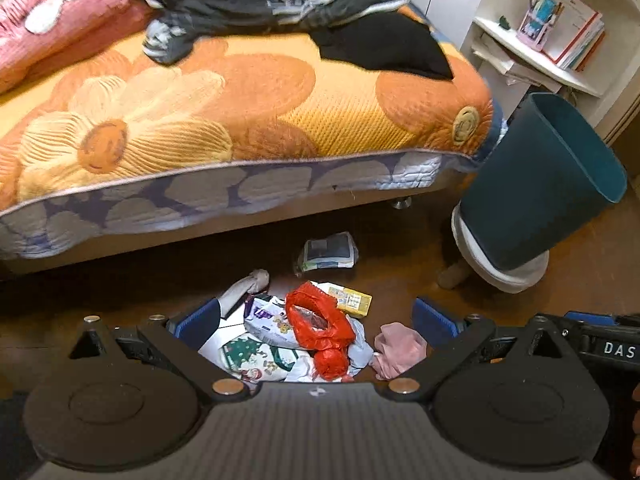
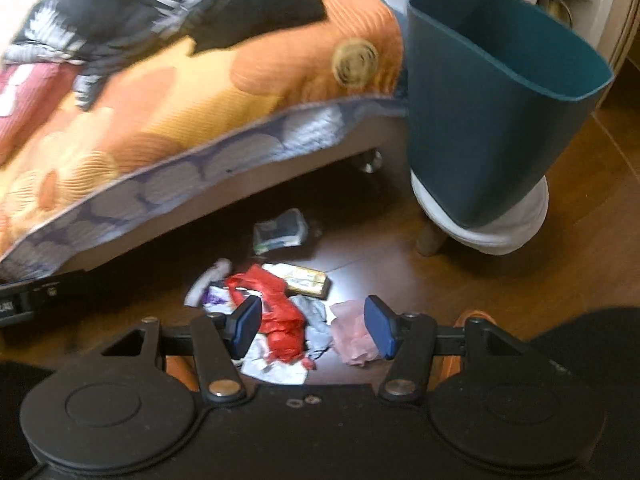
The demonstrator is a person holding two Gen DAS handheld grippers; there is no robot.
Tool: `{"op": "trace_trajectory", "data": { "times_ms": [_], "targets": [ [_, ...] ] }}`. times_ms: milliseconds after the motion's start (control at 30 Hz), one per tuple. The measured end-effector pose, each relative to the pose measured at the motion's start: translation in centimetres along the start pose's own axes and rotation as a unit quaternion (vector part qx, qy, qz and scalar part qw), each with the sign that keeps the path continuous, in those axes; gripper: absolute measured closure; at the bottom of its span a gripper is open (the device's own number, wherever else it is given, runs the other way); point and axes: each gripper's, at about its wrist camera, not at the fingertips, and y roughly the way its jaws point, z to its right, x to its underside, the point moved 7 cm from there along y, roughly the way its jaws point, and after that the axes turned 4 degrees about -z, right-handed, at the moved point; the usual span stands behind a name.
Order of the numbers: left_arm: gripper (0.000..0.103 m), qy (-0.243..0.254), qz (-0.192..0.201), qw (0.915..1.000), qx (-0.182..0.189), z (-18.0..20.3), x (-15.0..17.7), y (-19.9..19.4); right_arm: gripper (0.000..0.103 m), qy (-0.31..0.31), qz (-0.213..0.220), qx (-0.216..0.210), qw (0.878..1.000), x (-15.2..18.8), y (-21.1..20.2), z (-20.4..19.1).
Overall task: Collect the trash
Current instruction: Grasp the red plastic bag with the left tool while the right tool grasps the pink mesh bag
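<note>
A pile of trash lies on the brown floor beside the bed: a red plastic bag (image 1: pixel 320 332) (image 2: pixel 280 316), white printed wrappers (image 1: pixel 260 344), a yellow carton (image 1: pixel 352 300) (image 2: pixel 308 280), a pink tissue (image 1: pixel 400 346) (image 2: pixel 352 336) and a flat grey packet (image 1: pixel 328 250) (image 2: pixel 280 232) farther off. A dark teal bin (image 1: pixel 536 176) (image 2: pixel 492 104) stands on a white stool at the right. My left gripper (image 1: pixel 316 320) is open above the pile. My right gripper (image 2: pixel 316 326) is open, its fingers either side of the red bag and tissue.
A bed with an orange flower cover (image 1: pixel 200 112) (image 2: pixel 160 92) and piled clothes fills the left and top. A white shelf with books (image 1: pixel 560 40) stands behind the bin. The stool's wooden leg (image 1: pixel 452 276) (image 2: pixel 430 240) is near the pile.
</note>
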Motion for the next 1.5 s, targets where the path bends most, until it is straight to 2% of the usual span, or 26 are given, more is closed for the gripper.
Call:
{"op": "trace_trajectory", "data": {
  "times_ms": [100,233,433,700,867,933,1100,1233,1500],
  "targets": [
    [0.0,-0.006,-0.022,0.9997,0.006,-0.4,-1.2,3.8,0.046,0.0,-0.022,0.008,1.0,-1.4,3.9,0.7],
    [0.0,-0.003,-0.054,0.9985,0.003,-0.6,-2.3,9.1,0.047,-0.03,-0.059,0.008,0.998,-2.8,9.6,0.5],
    [0.0,0.0,-0.109,0.994,0.004,-0.2,-2.7,17.5,0.047,-0.053,-0.134,0.031,0.989,-2.7,18.0,0.8],
    [0.0,0.005,-0.191,0.9814,0.014,0.4,-0.2,27.6,0.047,-0.126,-0.233,0.073,0.962,3.2,26.8,0.4],
    [0.001,-0.023,-0.26,0.9651,0.023,0.1,2.6,33.1,0.047,-0.149,-0.262,0.074,0.951,4.9,30.3,0.5],
    [0.001,-0.018,-0.278,0.9603,0.023,0.1,3.8,34.6,0.047,-0.151,-0.282,0.078,0.944,5.9,32.0,0.9],
    [0.001,0.031,-0.314,0.9484,0.028,0.5,7.5,37.0,0.047,-0.158,-0.309,0.1,0.933,7.5,34.3,2.1],
    [0.001,0.013,-0.35,0.936,0.035,0.8,10.3,38.8,0.047,-0.153,-0.321,0.102,0.929,8.0,35.6,2.6],
    [0.001,-0.027,-0.383,0.9228,0.027,0.1,12.0,41.9,0.05,-0.159,-0.322,0.106,0.927,8.2,37.9,3.1]
  ]
}}
